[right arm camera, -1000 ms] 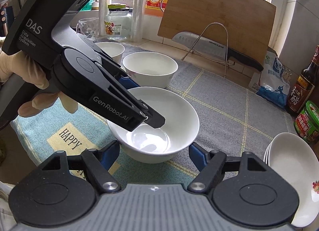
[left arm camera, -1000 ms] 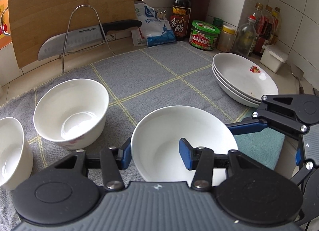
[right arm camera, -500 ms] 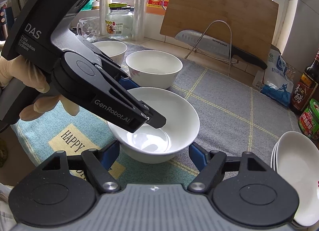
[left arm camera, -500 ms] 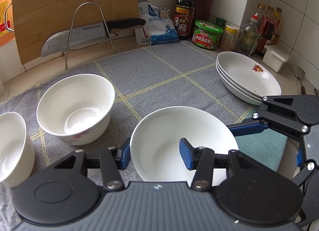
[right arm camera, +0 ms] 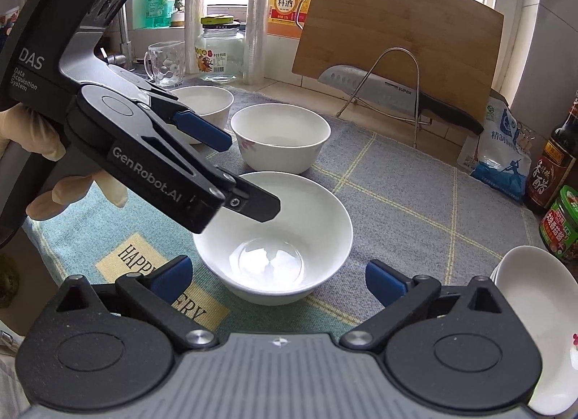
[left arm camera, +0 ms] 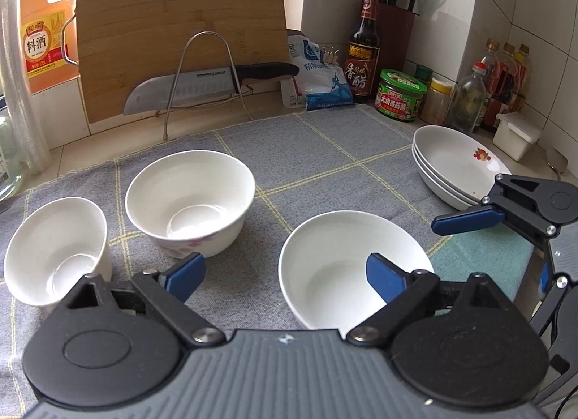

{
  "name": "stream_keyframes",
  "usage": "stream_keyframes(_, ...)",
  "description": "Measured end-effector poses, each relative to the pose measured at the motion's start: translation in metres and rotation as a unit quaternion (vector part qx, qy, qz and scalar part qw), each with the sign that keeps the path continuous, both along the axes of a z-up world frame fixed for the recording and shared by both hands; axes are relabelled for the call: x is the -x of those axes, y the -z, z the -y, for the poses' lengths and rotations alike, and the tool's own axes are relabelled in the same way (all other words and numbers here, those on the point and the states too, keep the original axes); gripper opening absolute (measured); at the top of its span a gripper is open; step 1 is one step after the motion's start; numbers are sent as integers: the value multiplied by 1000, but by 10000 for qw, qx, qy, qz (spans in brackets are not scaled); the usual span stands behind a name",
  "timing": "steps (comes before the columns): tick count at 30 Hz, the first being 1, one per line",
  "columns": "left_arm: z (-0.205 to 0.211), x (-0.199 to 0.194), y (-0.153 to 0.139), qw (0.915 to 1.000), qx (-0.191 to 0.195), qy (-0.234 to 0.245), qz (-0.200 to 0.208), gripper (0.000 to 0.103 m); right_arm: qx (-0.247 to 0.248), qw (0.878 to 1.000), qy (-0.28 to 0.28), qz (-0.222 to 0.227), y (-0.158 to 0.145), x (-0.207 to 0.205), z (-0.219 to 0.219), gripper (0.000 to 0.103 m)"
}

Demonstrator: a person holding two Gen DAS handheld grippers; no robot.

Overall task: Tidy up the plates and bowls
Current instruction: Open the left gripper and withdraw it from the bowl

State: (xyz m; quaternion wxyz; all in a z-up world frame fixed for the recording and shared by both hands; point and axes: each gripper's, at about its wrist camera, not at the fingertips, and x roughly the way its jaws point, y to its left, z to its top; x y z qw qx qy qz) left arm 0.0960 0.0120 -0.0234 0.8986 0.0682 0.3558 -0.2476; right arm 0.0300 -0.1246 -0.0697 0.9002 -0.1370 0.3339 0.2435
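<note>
Left wrist view showed the left gripper [left arm camera: 285, 274] with its fingers spread wide and holding nothing, one finger over the near bowl [left arm camera: 352, 267] and the other outside its rim toward the flowered bowl [left arm camera: 189, 202]. Right wrist view showed the right gripper [right arm camera: 276, 279] likewise spread and empty, the near bowl [right arm camera: 274, 234] lying straight ahead between its fingers on the grey cloth [right arm camera: 397, 184]. Both grippers sat close to that bowl, so either seemed placed to grasp its rim, with the plate stack [left arm camera: 458, 169] well off to the right.
</note>
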Motion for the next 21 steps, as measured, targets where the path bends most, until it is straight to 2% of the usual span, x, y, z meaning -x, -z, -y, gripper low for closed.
stream_keyframes(6,-11,3,2,9982,-343,-393,281,96,-56,10000,-59,17,-9,-7,0,103)
stream_keyframes(11,-14,-5,7,9967,-423,-590,370,96,40,9999,-149,72,-17,-22,-2,103)
stream_keyframes(16,-16,-18,10,9962,-223,-744,390,97,224,9992,-279,172,-26,-43,-5,103)
stream_keyframes(21,-18,-26,6,9946,-105,-903,491,97,335,9981,-517,47,-35,-69,-4,103)
